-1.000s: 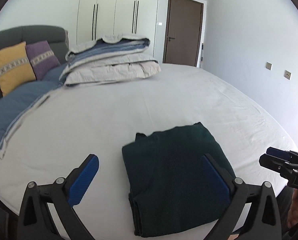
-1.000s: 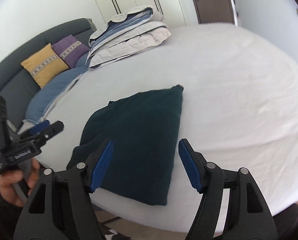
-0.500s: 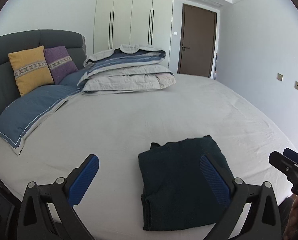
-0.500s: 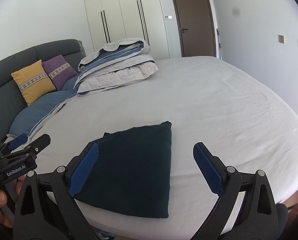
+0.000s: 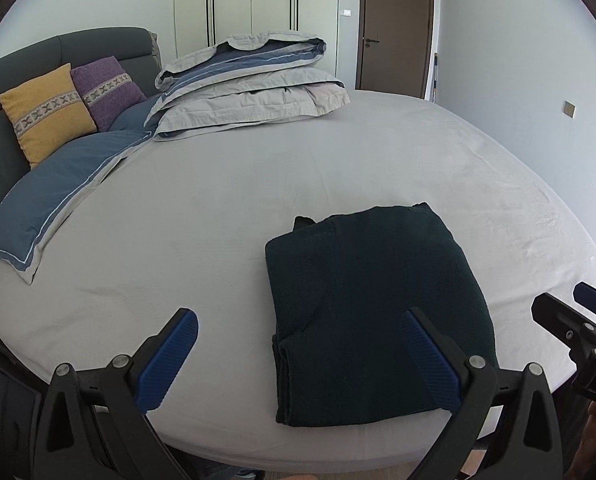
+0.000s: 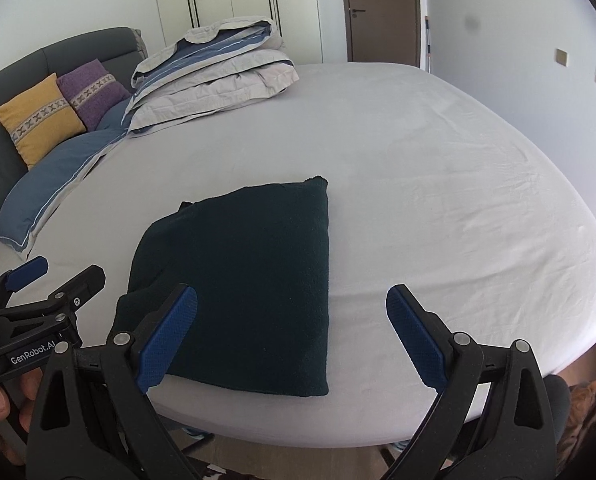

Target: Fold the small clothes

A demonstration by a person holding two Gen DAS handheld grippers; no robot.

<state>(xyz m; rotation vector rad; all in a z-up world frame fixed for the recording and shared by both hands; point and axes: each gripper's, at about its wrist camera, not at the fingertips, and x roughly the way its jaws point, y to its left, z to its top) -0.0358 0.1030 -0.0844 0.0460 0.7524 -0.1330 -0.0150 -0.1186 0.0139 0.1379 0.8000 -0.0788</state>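
A dark green garment (image 5: 373,312) lies folded into a compact rectangle on the white bed sheet (image 5: 226,200), near the edge of the bed closest to the cameras, its stacked layers showing along the near left corner in the left wrist view. The left gripper (image 5: 298,360) hangs above that near edge with its blue-padded fingers (image 5: 168,364) spread wide and nothing between them; the right-hand pad overlaps the garment's near right corner in the picture, though whether it touches the cloth cannot be told. The right gripper (image 6: 292,340) is likewise spread wide and empty, its left pad in front of the garment's near left part and its right pad over bare sheet. Each tool appears at the margin of the other's view (the left one, marked GenRobot.AI, is gripped by a hand (image 6: 2,398) at the lower left of the right wrist view). Farther back, a folded duvet (image 5: 250,84) is piled on the sheet, with a blue pillow (image 5: 58,196), a yellow cushion (image 5: 46,112) and a purple cushion (image 5: 108,90) against the grey headboard (image 5: 14,64)
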